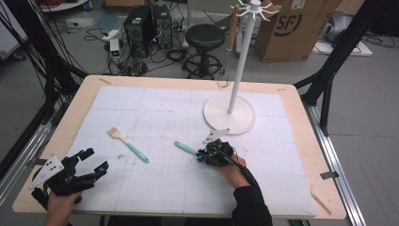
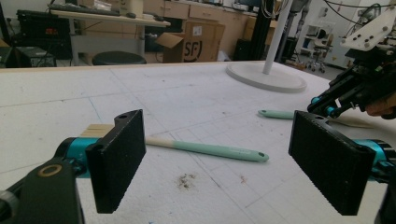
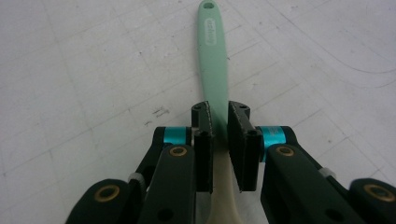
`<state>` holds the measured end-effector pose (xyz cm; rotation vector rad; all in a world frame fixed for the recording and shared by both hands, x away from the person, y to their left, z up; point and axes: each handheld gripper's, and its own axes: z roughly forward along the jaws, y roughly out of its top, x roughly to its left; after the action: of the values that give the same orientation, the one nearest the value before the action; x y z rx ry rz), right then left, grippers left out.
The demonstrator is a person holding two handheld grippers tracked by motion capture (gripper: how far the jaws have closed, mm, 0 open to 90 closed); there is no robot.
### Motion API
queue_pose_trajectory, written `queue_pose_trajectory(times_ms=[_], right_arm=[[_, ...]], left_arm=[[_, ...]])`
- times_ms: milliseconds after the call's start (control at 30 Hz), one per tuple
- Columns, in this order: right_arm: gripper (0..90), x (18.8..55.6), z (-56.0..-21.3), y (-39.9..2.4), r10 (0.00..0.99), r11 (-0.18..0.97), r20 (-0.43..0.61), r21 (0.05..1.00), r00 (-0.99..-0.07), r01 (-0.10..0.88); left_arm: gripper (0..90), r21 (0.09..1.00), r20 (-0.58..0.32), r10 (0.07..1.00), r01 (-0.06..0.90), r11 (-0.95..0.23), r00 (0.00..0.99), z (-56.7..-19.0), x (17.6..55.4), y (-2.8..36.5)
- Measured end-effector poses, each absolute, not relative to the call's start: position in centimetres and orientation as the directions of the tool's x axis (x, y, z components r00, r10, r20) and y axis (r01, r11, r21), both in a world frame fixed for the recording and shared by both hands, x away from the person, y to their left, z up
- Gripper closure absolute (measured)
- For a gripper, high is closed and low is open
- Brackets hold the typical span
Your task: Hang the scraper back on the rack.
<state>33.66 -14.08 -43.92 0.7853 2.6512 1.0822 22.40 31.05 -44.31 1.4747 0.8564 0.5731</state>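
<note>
two mint-green handled utensils lie on the white gridded mat [image 1: 155, 113] that covers the light wooden table [image 1: 301, 117]. the right gripper [image 1: 205, 154], held in the person's right hand [image 1: 234, 173] with a dark sleeve behind it, sits low over the mat near the middle, and its jaws are pinching the spatula with a mint-green handle and a cream blade [image 3: 215, 60]. in the right gripper view [image 3: 220, 135] the two black pads stand close on either side of the utensil where the green handle meets the cream part, with the handle running away from the jaws toward its hanging hole and lying flat on the mat. in the high view the free end of that handle [image 1: 184, 148] pokes out to the left of the gripper, and a pale blade tip shows just beyond the gripper toward the stand.

the left gripper [image 1: 91, 162] rests at the near left corner of the table in the person's left hand [image 1: 59, 205], well apart from the right one, its jaws spread wide with nothing between them; the left gripper view [image 2: 217, 163] shows the two black pads far apart. beyond it lies the pastry brush with pale bristles and a mint-green handle [image 1: 128, 144], flat on the mat between the two grippers, touched by neither.

at the far right of the mat stands the white hanging rack with a round flat base [image 1: 229, 115], and a wire whisk with a wooden handle [image 1: 227, 61] hangs from one of its hooks.
</note>
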Motion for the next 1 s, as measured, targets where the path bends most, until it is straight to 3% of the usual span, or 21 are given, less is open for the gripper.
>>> queue_pose_trajectory(times_ms=[400,567,1000], right_arm=[[80.7,32.2,-41.6,-15.4,0.531,0.488,0.081,0.784,-0.844,0.383],[80.5,30.7,-39.9,-15.7,0.501,0.416,0.083,0.849,-0.861,0.324],[80.4,28.1,-37.0,-14.2,0.406,0.276,0.068,0.942,-0.911,0.193]], left_arm=[[19.5,0.984,-0.154,0.77,0.166,0.064,0.619,-43.6,22.4,30.4],[24.7,0.981,-0.19,0.728,0.165,0.107,0.659,-42.0,22.8,29.5],[28.5,0.977,-0.203,0.595,0.201,0.071,0.778,-36.7,25.3,22.5]])
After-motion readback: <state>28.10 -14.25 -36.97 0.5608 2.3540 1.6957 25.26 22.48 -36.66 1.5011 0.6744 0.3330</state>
